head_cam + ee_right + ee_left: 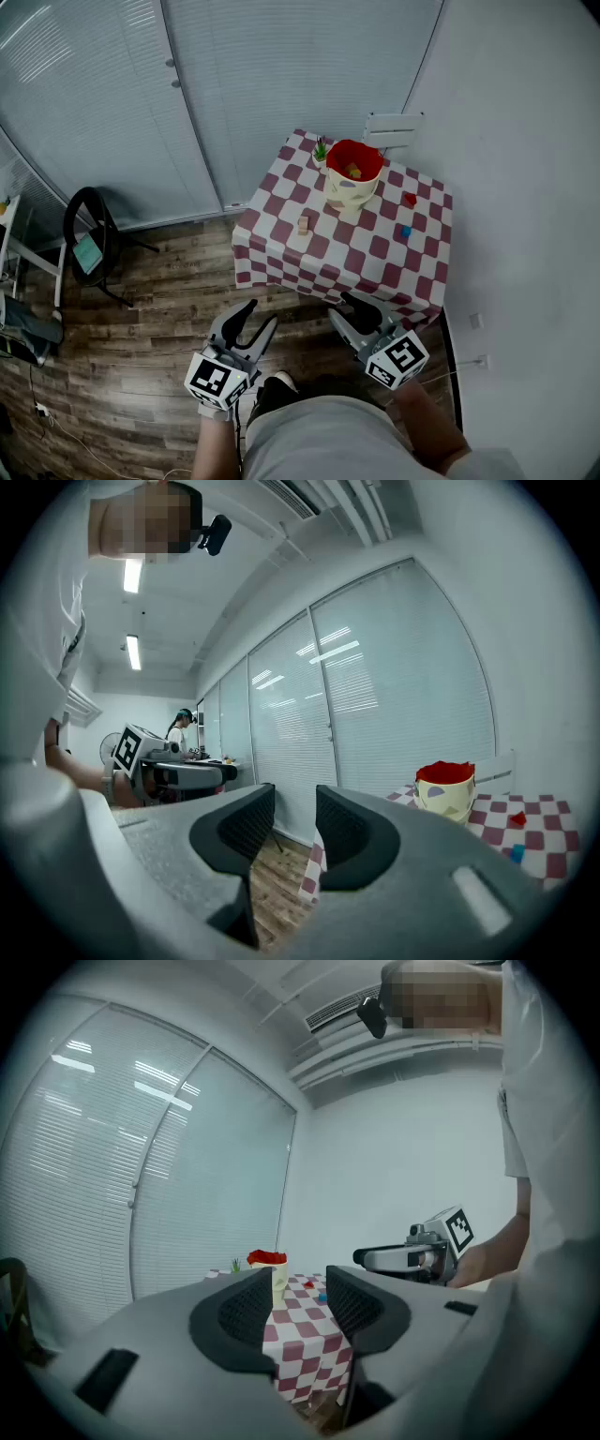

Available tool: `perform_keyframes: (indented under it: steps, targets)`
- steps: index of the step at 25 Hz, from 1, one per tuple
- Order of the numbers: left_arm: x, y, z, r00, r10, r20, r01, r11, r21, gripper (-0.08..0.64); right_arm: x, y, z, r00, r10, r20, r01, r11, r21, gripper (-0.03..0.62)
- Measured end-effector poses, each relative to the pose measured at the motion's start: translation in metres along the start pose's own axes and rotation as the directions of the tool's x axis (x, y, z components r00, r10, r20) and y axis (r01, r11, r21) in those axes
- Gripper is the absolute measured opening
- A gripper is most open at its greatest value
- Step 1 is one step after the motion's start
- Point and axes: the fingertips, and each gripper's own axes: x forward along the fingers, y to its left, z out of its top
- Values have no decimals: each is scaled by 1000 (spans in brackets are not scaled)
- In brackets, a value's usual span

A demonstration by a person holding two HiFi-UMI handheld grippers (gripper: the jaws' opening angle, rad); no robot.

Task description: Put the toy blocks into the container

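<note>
A cream container with a red lining stands at the back of the checkered table; a yellow block lies inside it. On the cloth lie a beige block, a red block and a blue block. Both grippers hang well short of the table, over the wooden floor. My left gripper is open and empty, and it looks at the container between its jaws. My right gripper is shut on nothing, with the container to its right.
A small potted plant stands beside the container. A white chair is behind the table and a black chair stands at the left. Blinded glass walls lie behind, a white wall on the right. A person works far off.
</note>
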Motion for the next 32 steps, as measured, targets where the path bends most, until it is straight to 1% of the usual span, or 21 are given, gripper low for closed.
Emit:
perform_keyframes:
  steps: [6,10,12,17,21,26,29,32]
  targets:
    - [-5,23,-7,1000,-12,0,12,1000,-16,166,20,-1,-8,999,-34,-18,34,999,-1,141]
    - [-7,35,-10,1000,-20,-8,20,1000,-23,175,30,-3,-11,999,-32,-23,32,999,3,144]
    - [-4,42,-14,1000,-15,-15,15,999,-30,176,37,-8,-12,999,-35,-33,35,999,-1,159]
    - [7,59,-26,999,18,-47,-20,998,-54,181,56,-32,-20,998,-25,-61,25,1000,-3,167]
    - [23,83,-30,995,64,-77,-70,995,-71,192,81,-61,-31,995,8,-96,-8,1000,-1,178]
    - [61,119,-35,985,125,-123,-135,987,-84,201,122,-112,-42,988,72,-135,-68,997,36,202]
    - [92,137,-25,976,157,-148,-171,981,-88,207,150,-145,-49,975,122,-184,-119,992,28,218]
    - [105,147,-21,968,187,-170,-205,974,-96,207,172,-163,-52,961,168,-222,-167,986,24,238]
